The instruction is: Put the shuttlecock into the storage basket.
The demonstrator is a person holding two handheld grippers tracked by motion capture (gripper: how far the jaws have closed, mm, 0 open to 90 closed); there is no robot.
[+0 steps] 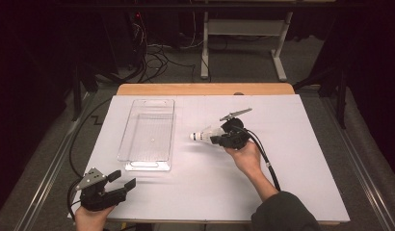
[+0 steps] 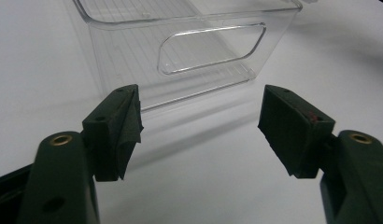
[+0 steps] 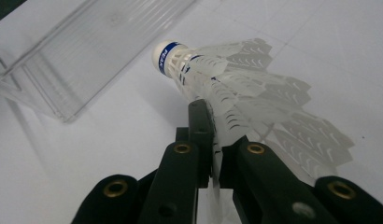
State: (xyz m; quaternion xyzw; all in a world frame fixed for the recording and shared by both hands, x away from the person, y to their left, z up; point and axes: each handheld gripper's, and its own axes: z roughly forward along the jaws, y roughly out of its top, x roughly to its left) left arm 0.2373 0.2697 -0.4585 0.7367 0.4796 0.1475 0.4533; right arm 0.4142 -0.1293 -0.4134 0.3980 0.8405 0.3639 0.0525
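Right of the clear bin [image 1: 148, 134], the right gripper [image 1: 216, 140] is clamped on a shuttlecock [image 1: 202, 135], pinching only the feather skirt, cork end pointing toward the bin. In the right gripper view the jaws are closed on a few feather vanes [image 3: 225, 122], not on the cork [image 3: 162, 57].

Risks from here:
- Thin grip on flexible feathers: the shuttlecock can pivot or slip out mid-carry, likely landing on the white table [image 1: 282, 183] short of the bin.
- Squeeze on the vanes may crush or bend them; any twist of the wrist makes that worse.
- Cork leads and sticks out ahead of the jaws, so a low approach could clip the bin's near wall and shove the light bin sideways.
- Feathers may cling to the pads on release, so the drop point could be off.

Left gripper [image 1: 122, 181] sits near the table's front-left corner, jaws spread wide with nothing between them, facing the bin's end wall [image 2: 189, 51]. It isn't bracing the bin, so nothing stops the bin sliding if bumped.
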